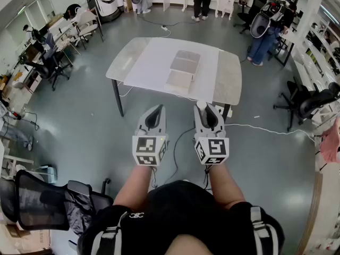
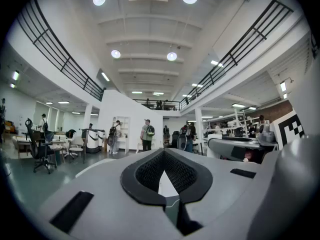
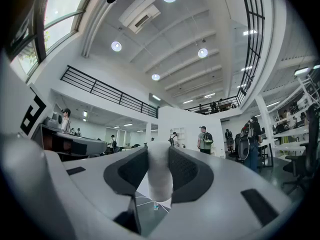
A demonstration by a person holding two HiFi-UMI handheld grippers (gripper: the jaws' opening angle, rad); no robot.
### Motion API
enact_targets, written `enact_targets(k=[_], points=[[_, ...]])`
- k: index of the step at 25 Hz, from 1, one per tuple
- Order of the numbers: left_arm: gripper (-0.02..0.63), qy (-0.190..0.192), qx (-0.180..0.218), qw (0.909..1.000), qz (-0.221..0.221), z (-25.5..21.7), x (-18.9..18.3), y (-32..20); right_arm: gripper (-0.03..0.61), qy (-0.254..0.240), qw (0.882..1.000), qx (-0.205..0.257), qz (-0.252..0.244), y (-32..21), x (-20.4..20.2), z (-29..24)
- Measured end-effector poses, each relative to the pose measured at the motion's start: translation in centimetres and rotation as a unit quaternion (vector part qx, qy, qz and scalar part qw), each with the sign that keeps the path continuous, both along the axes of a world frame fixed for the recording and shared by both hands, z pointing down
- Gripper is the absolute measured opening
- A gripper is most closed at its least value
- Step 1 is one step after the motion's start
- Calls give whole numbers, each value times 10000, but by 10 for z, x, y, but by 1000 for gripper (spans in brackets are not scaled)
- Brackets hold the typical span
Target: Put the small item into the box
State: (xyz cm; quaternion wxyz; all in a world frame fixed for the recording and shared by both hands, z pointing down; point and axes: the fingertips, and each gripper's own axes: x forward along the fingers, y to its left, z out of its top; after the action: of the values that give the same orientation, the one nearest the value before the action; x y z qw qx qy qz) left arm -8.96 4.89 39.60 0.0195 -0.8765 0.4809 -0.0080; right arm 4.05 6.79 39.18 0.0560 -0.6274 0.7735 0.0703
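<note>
Flanking the table (image 1: 229, 84) and its box (image 1: 184, 64), office chairs (image 1: 308, 102) stand well apart.

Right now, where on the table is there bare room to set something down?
The white sheet lies bare left of the open box, out to the grey left end of the table, and right of it to the grey right end. Only the middle, where the box sits, is taken.

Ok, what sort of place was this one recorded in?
Probably a big open lab or workshop hall: a railed mezzanine overhead, office chairs along the sides, one table on bare grey floor.
</note>
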Motion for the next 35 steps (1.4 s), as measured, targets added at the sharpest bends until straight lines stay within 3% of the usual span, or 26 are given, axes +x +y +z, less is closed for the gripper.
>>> enact_targets(k=[21, 35], points=[[12, -99, -33, 9999, -52, 10, 61, 7, 124, -57, 9999, -23, -126, 1, 57, 9], [12, -89, -15, 10000, 27, 19, 92, -24, 124, -32, 10000, -23, -89, -31, 89, 18]])
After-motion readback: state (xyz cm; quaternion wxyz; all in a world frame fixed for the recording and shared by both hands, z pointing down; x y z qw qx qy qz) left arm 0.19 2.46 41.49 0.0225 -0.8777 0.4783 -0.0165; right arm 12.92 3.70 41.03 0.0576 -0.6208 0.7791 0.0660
